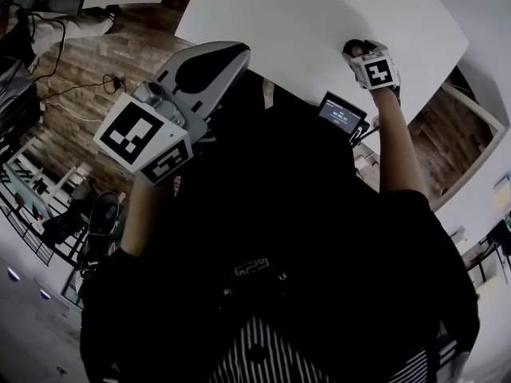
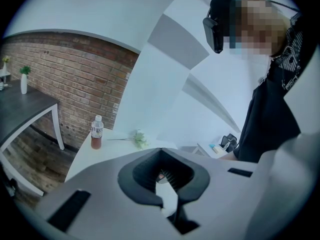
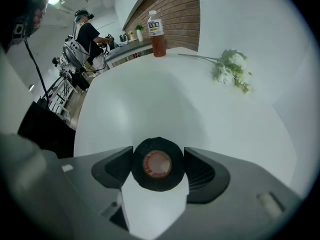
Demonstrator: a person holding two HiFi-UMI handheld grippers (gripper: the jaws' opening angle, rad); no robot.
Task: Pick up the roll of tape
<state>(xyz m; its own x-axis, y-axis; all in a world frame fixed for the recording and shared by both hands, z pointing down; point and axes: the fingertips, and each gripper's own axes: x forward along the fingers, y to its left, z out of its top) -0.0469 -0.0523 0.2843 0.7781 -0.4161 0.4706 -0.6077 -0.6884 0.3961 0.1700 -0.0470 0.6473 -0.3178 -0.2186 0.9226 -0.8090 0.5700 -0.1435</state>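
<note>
Over on the left, the left gripper (image 1: 231, 52) hangs above the floor, off the white table (image 3: 150, 104), its jaws closed together on nothing, so it has no part in this grab. Moving across, the right gripper (image 3: 158, 151) points steeply down near the table's near edge, and the roll of tape (image 3: 158, 164) lies flat right between its jaws, black band outside, reddish core facing up. The left pad (image 3: 117, 166) sits against the roll's left side and the right pad (image 3: 200, 171) looks to meet the right side, so I read this as a grip just taken rather than a firm one. That's where the trouble could start. The wall is round, so each pad touches only a narrow strip, and a lift with too little squeeze could let the roll pivot, slip down and drop back. An uneven squeeze might squirt it forward across the smooth top or back toward the edge and off. It's also a low roll, so pads riding too high would catch only its upper rim. Further right, the flower sprig (image 3: 231, 68) lies well apart, out of harm's way.
</note>
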